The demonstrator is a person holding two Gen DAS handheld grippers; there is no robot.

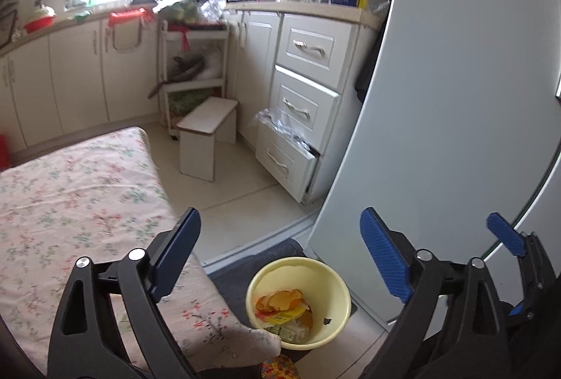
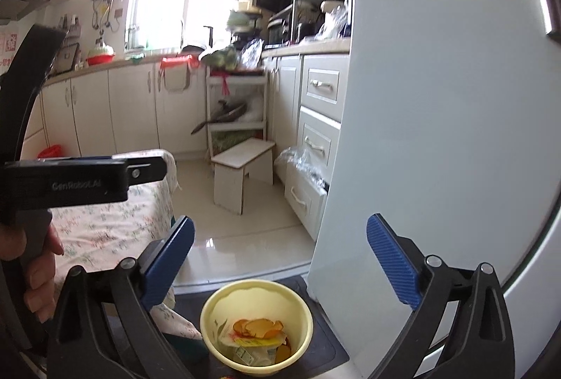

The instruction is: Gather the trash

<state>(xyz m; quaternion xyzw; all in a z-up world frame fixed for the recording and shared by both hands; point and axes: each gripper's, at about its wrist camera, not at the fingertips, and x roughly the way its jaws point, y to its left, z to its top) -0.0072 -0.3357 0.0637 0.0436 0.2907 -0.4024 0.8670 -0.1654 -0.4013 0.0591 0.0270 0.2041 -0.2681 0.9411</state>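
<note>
A pale yellow bin stands on a dark mat on the floor, between the table and the fridge. It holds orange peel, a yellow wrapper and other scraps. It also shows in the right wrist view. My left gripper is open and empty, held above the bin. My right gripper is open and empty, also above the bin. The right gripper's blue finger shows at the right of the left wrist view. The left gripper's body shows at the left of the right wrist view.
A table with a floral cloth is at the left. A white fridge stands at the right. A small white stool stands on the tiled floor. The bottom drawer is open, with clear plastic in it.
</note>
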